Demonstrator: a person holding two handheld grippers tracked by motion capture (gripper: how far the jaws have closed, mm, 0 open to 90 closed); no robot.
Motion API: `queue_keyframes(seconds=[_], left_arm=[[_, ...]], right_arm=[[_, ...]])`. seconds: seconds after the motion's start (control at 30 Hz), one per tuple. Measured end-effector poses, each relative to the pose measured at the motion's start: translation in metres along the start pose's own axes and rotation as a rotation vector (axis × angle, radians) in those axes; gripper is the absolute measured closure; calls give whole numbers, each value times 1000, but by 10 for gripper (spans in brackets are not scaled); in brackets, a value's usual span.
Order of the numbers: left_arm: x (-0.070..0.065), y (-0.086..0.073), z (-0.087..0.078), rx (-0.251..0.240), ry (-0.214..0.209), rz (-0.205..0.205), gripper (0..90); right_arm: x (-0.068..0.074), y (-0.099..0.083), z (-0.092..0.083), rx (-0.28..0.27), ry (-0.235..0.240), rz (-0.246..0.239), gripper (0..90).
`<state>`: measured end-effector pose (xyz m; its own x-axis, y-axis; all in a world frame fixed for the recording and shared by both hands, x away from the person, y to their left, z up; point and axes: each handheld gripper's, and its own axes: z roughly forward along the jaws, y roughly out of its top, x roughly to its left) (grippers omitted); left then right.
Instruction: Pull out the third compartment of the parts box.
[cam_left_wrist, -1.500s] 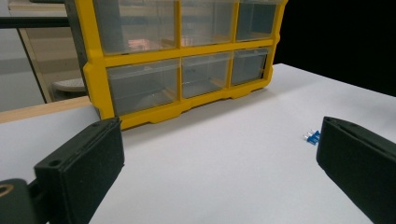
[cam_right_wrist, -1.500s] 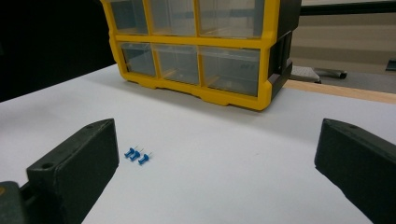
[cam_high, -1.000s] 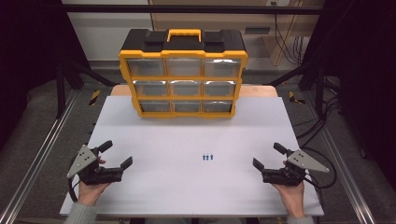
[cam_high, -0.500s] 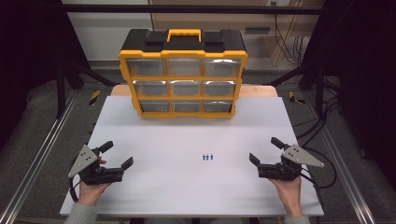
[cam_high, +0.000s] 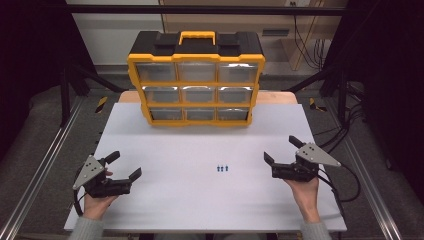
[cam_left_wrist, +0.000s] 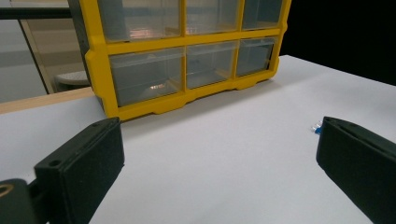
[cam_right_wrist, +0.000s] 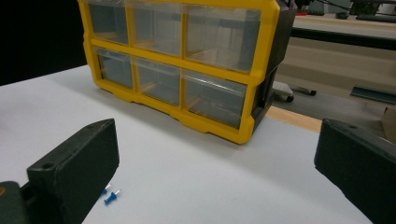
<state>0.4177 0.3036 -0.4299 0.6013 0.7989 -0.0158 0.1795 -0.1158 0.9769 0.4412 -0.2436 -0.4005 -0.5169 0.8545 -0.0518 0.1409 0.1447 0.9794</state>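
Note:
A yellow and black drawer organizer with clear drawers stands at the back of the white table; it also fills the top of the left gripper view and the right gripper view. A few small blue push pins lie near the table's middle, seen too at the right jaw's edge and by the left jaw. My left gripper stands open at the front left, empty. My right gripper stands open at the front right, empty, a short way right of the pins.
Metal rails run along both sides of the table. A wooden strip shows behind the white top. Cables trail off at the right. Dark frame legs stand beside the organizer.
My right gripper has moved left and slightly forward, closer to the blue pins. The left gripper has barely shifted.

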Motion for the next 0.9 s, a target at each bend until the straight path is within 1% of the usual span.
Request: queue_keyframes(seconds=[0.1,0.13,0.3,0.33,0.37,0.4,0.43,0.47,0.5,0.53,0.57,0.6,0.63,0.67,0.7,0.73,0.77,0.8,0.83,0.87,0.9], left_arm=[[0,0,0,1,1,0,5],[0,0,0,0,0,0,5],[0,0,0,0,1,1,5],[0,0,0,0,1,2,6],[0,0,0,0,1,2,6],[0,0,0,2,3,5,6],[0,0,0,2,3,5,6],[0,0,1,3,3,5,6],[0,0,1,3,3,5,6],[0,0,1,3,2,5,6],[0,0,1,4,2,6,6],[0,0,1,4,2,6,6],[0,0,1,3,2,5,6],[0,0,1,3,2,6,6],[0,0,1,2,1,5,6],[0,0,1,2,1,5,6],[0,0,1,4,2,6,6],[1,0,0,4,2,5,6],[1,0,0,4,2,5,6],[1,0,0,3,3,6,6],[1,0,0,3,3,6,6]], right_arm=[[0,4,3,7,-9,-13,7],[-1,7,6,11,-13,-22,8],[-2,16,10,4,-22,-39,12],[-2,20,13,3,-25,-51,12],[-2,20,13,3,-25,-51,12],[-2,24,15,8,-33,-65,12],[-2,24,15,8,-33,-65,12],[-2,27,18,10,-37,-81,12],[-2,27,18,10,-37,-81,12],[-1,31,21,14,-43,-101,12],[-1,31,21,14,-43,-101,12],[0,34,25,21,-49,-120,12],[0,34,25,21,-49,-120,12],[1,38,28,27,-51,-138,12],[1,38,28,27,-51,-138,12],[2,43,32,34,-58,-161,12],[2,43,32,34,-58,-161,12],[3,48,36,40,-64,-184,12],[3,48,36,40,-64,-184,12],[4,52,38,45,-71,-208,12],[4,52,38,45,-71,-208,12]])
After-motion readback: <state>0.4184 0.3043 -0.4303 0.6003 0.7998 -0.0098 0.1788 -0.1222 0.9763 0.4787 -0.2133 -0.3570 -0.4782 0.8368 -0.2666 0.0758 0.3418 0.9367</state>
